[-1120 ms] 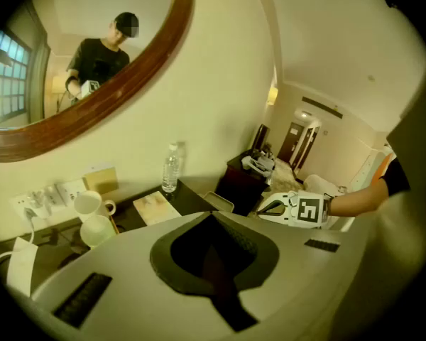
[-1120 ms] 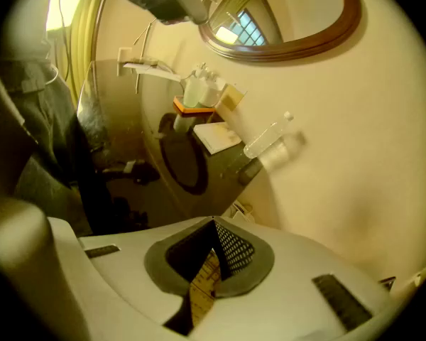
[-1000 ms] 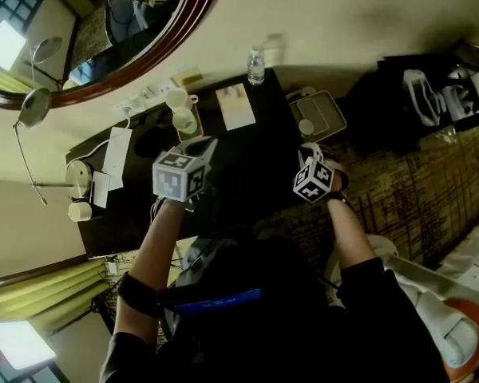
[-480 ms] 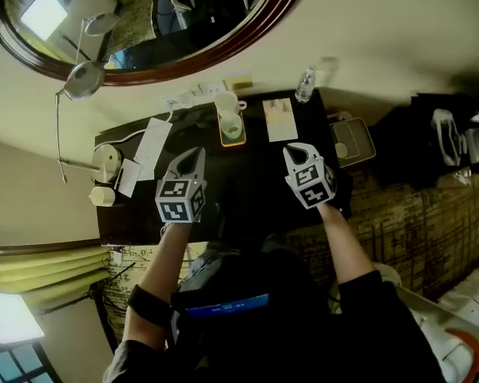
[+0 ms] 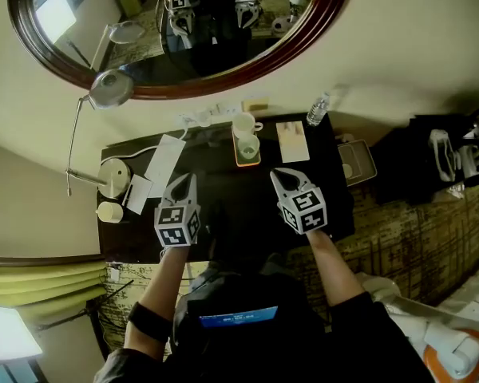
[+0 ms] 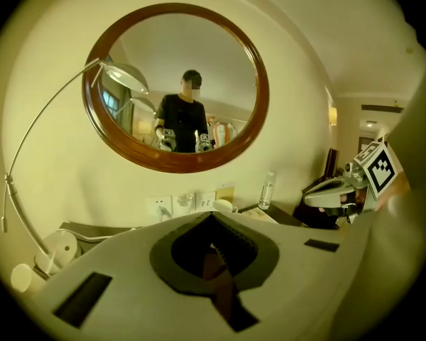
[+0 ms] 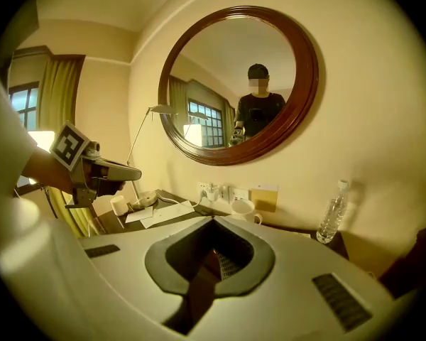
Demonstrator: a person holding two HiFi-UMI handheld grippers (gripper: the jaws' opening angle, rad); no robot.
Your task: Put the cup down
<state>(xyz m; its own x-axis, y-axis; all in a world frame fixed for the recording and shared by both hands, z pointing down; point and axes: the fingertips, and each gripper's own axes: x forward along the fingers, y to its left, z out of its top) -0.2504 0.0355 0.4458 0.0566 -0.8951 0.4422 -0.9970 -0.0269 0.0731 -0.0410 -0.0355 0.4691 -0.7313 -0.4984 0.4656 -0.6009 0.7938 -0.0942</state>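
Note:
Two white cups stand at the back of the dark desk (image 5: pixel 223 222): one with a handle (image 5: pixel 243 124) by the wall, the other (image 5: pixel 248 146) on a small orange-edged tray (image 5: pixel 238 159). The handled cup shows as well in the left gripper view (image 6: pixel 224 205) and the right gripper view (image 7: pixel 243 208). My left gripper (image 5: pixel 188 179) and right gripper (image 5: pixel 279 175) hang side by side over the near half of the desk, short of the cups and pointing at the wall. Both are shut and hold nothing.
A water bottle (image 5: pixel 318 110) stands at the desk's back right, next to a paper card (image 5: pixel 292 140). A lamp base (image 5: pixel 113 177), a small cup (image 5: pixel 108 211) and papers (image 5: pixel 164 159) lie at the left. A round mirror (image 5: pixel 184 34) hangs above. A grey tray (image 5: pixel 356 163) sits right of the desk.
Both grippers have swung in over the desk and now point at the wall; the right one came from beyond the desk's right edge and rolled upright. The head view shows more of the mirror.

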